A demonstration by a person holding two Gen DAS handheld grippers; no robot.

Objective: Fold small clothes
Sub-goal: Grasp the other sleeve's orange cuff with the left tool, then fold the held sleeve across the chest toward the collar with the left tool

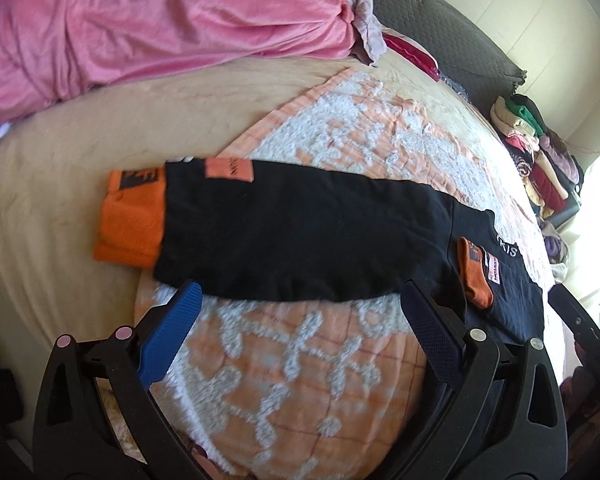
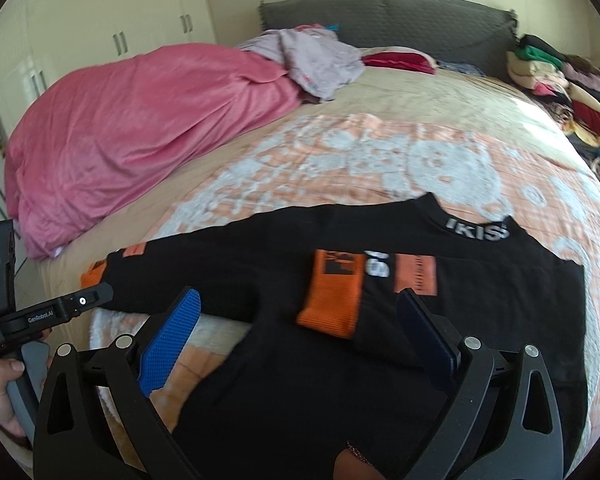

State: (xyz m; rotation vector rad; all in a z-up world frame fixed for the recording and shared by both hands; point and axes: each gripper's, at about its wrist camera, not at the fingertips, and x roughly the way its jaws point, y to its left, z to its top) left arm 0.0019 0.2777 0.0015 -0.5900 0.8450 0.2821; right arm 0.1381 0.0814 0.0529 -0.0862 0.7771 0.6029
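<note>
We read white capitals "IKIS" on the collar band (image 2: 477, 227) of the black shirt (image 2: 260, 280), at about one o'clock in the right wrist view; in the left wrist view the same band (image 1: 507, 249), at three o'clock, shows only "KIS". On the body of the left gripper (image 2: 40, 316), at nine o'clock in the right wrist view, we read "GenRobot.AI" in small white type, with a smaller label beneath it too fine to read. The orange patches (image 2: 415, 274) on the shirt carry print too blurred for us to make out.
</note>
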